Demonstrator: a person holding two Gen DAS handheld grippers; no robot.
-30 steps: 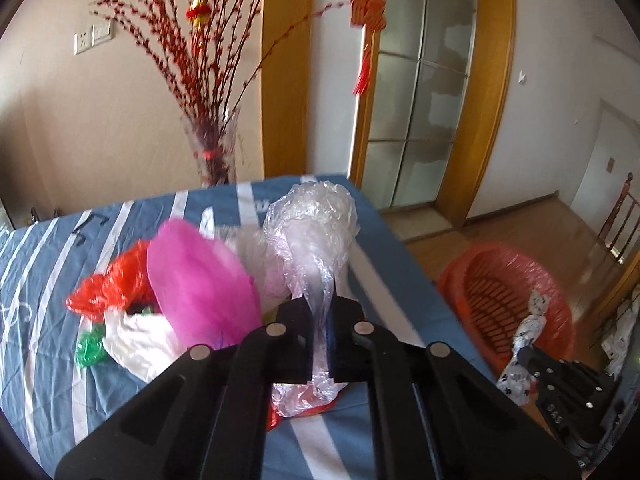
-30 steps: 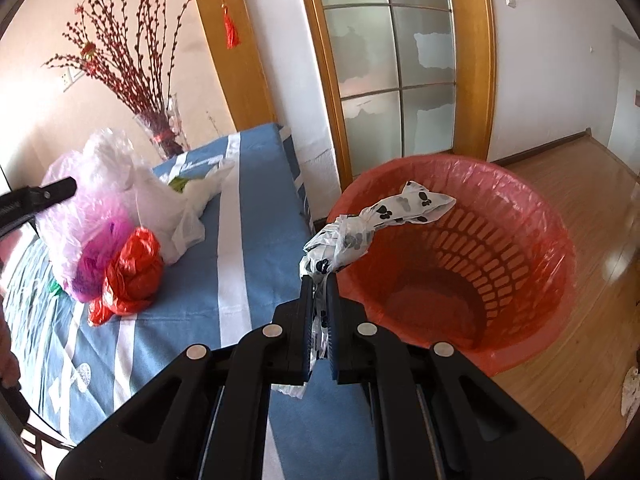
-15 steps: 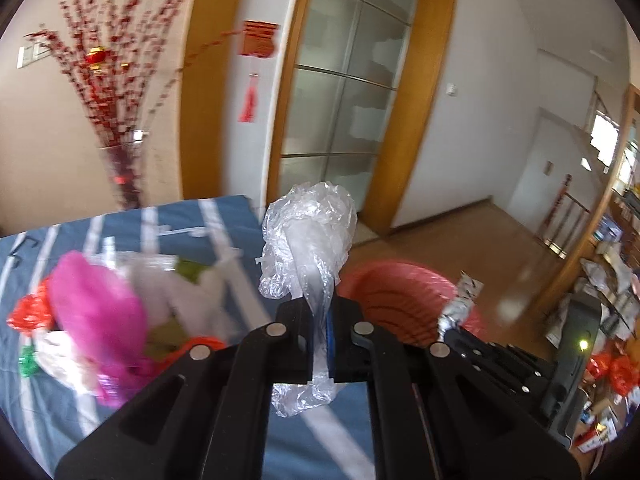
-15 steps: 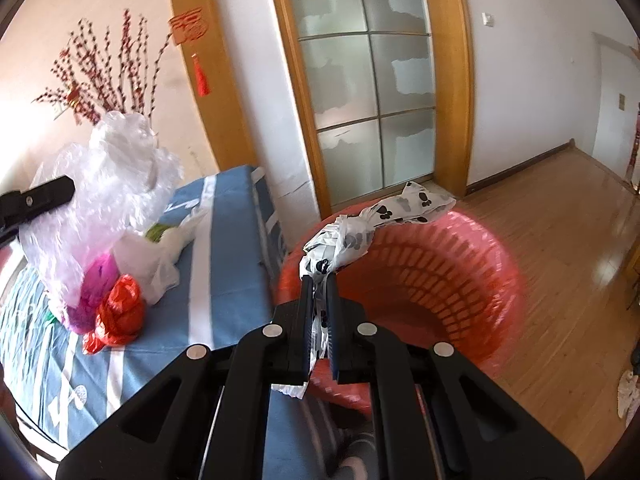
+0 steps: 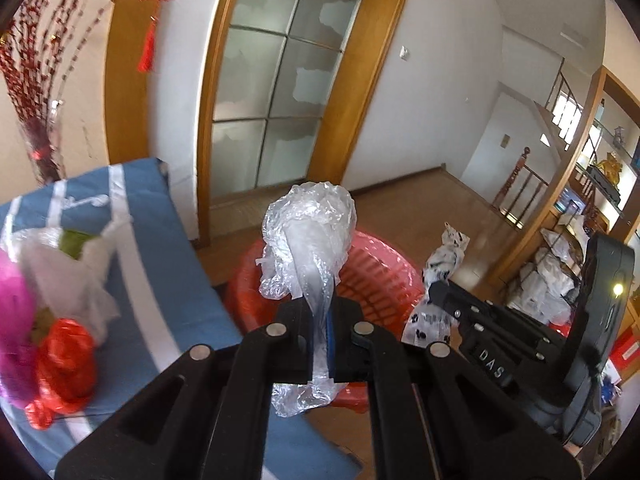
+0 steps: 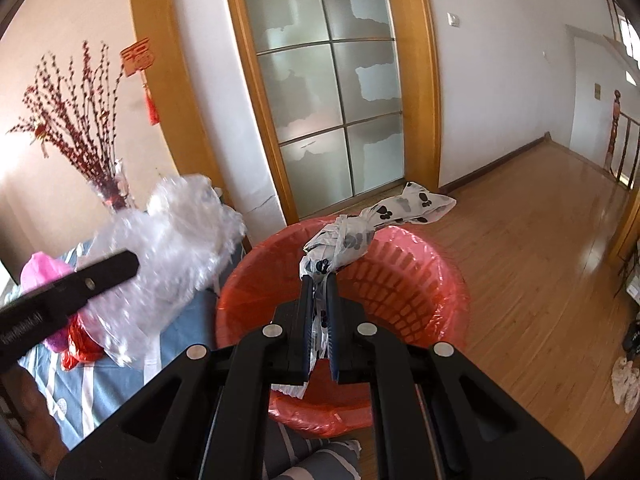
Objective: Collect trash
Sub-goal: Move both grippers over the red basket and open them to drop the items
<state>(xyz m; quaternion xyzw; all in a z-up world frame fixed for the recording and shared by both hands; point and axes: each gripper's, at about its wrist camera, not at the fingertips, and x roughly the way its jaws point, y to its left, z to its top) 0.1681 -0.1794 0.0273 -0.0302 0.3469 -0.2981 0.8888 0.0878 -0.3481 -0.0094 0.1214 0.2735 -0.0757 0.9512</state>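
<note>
Left wrist view: the left hand-held gripper point(image 5: 322, 326) is clamping a crumpled clear plastic bag point(image 5: 310, 240); the bag is bunching up above the closed jaws and a tail of it is hanging below them. Behind the bag a red basket point(image 5: 384, 276) is sitting on the wooden floor point(image 5: 416, 208), just off the right edge of the desk point(image 5: 160, 272), which is wearing a blue cloth with white stripes. More trash is lying along the desk's left part: a white bag point(image 5: 68, 276), a red bag point(image 5: 64, 364) and a pink bag point(image 5: 12, 312), bunched together and touching. To the right, the right hand-held gripper point(image 5: 434, 288) is holding a white bag with black spots point(image 5: 444, 276) beside the basket's right rim.

Right wrist view: the right hand-held gripper point(image 6: 319, 284) is pinching the spotted bag point(image 6: 360, 232) between jaws that are almost together; the bag is sticking up and over the red basket point(image 6: 420, 280), whose rim is filling the middle of the frame. At left, the left hand-held gripper point(image 6: 134, 266) is carrying the clear bag point(image 6: 172, 252), blurred, over the desk's right edge point(image 6: 188, 320). Pink point(image 6: 40, 268) and red point(image 6: 80, 344) bags are showing behind it. A vase of red twigs point(image 6: 116, 192) is standing at the desk's far edge.
</note>
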